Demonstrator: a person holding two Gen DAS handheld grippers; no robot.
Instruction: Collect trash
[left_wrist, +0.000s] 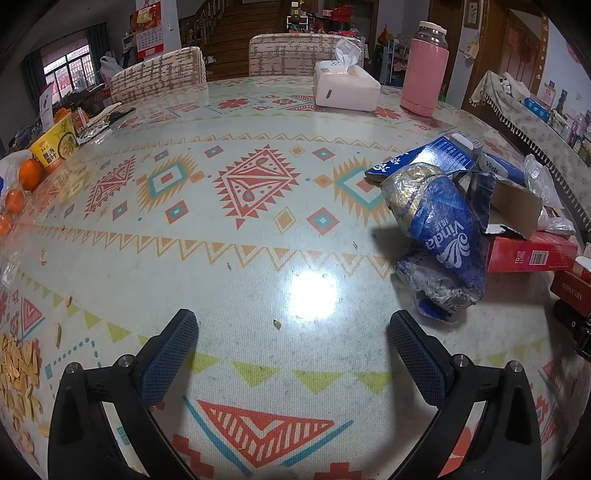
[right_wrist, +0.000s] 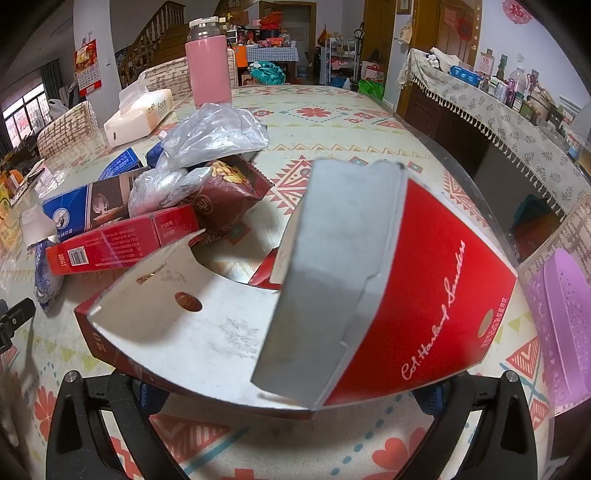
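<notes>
Trash pile on patterned table; both grippers spread wide.

Left gripper (left_wrist: 291, 354): jaws wide, nothing between them, over bare table (left_wrist: 258, 258). Right gripper (right_wrist: 291, 398): jaws wide, red carton (right_wrist: 424, 295) between them; contact not discernible. Blue wrapper (left_wrist: 443, 229), red box (right_wrist: 118, 247) and plastic bag (right_wrist: 214, 133) lie heaped together.

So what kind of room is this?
Probably a dining room in someone's home: a big table with a patterned cloth, padded chairs pushed up to it, a tissue box on top, and a wooden staircase behind.
</notes>
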